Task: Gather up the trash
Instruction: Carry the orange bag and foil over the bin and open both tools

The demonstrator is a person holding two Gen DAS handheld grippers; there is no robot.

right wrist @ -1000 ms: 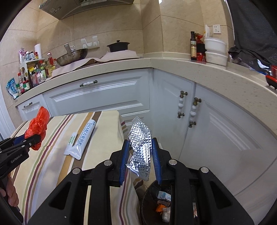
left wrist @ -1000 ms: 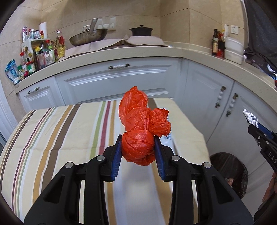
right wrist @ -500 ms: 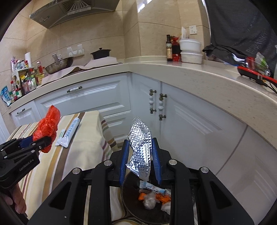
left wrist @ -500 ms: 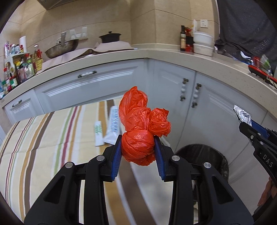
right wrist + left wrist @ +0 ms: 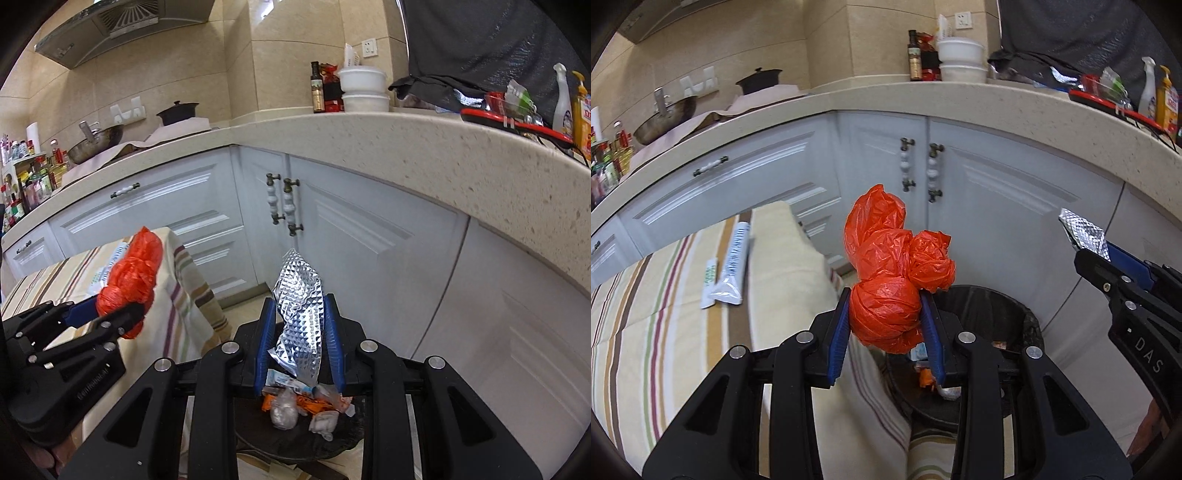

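Gripping a crumpled red bag (image 5: 886, 284), the left claw (image 5: 886, 328) hangs past the worktop (image 5: 665, 295) edge, above the near rim of the bin (image 5: 990, 306). The right claw (image 5: 300, 341) pinches a silver foil wrapper (image 5: 299, 314) directly over the bin's open mouth, cabinet doors (image 5: 351, 240) standing close behind.

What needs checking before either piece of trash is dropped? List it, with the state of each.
1. Left gripper clamped on the red plastic bag: ok.
2. Right gripper clamped on the foil wrapper: ok.
3. Foil wrapper over the open trash bin: ok.
4. Red bag fully over the bin: cannot tell; it sits near the tablecloth's edge.
5. Room in the bin: ok, trash lies low.
6. Toothpaste tube collected: not ok.
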